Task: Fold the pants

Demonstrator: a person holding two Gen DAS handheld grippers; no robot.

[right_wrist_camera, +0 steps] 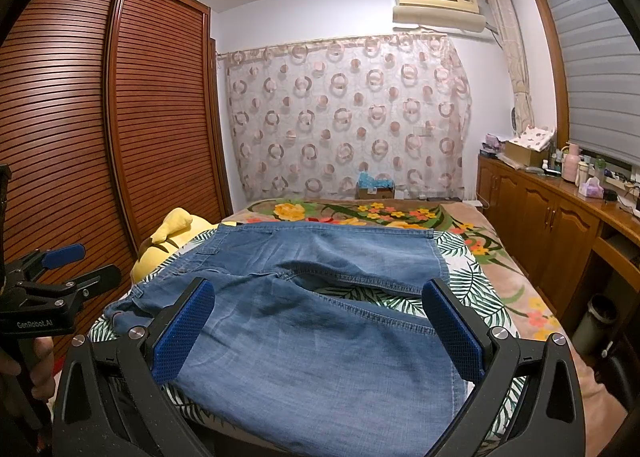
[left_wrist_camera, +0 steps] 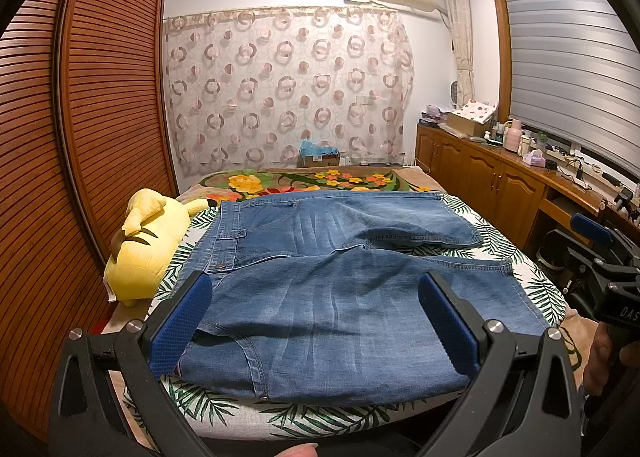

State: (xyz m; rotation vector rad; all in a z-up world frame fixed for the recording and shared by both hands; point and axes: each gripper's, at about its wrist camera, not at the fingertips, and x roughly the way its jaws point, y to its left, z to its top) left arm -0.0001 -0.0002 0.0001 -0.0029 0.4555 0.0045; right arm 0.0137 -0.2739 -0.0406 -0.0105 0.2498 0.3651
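Observation:
Blue denim pants point(left_wrist_camera: 328, 289) lie spread flat on the bed, waistband to the left and legs running right; they also show in the right wrist view point(right_wrist_camera: 312, 329). My left gripper point(left_wrist_camera: 316, 317) is open, its blue pads wide apart just above the near edge of the pants by the waist. My right gripper point(right_wrist_camera: 320, 321) is open above the near leg, holding nothing. The right gripper shows at the right edge of the left wrist view point(left_wrist_camera: 592, 241). The left gripper shows at the left edge of the right wrist view point(right_wrist_camera: 64, 261).
A yellow plush toy point(left_wrist_camera: 148, 245) lies on the bed left of the waistband. The leaf-print sheet point(left_wrist_camera: 536, 289) and a floral blanket point(left_wrist_camera: 320, 181) cover the bed. A slatted wardrobe point(left_wrist_camera: 80, 137) stands left; wooden cabinets point(left_wrist_camera: 492, 181) with clutter run along the right.

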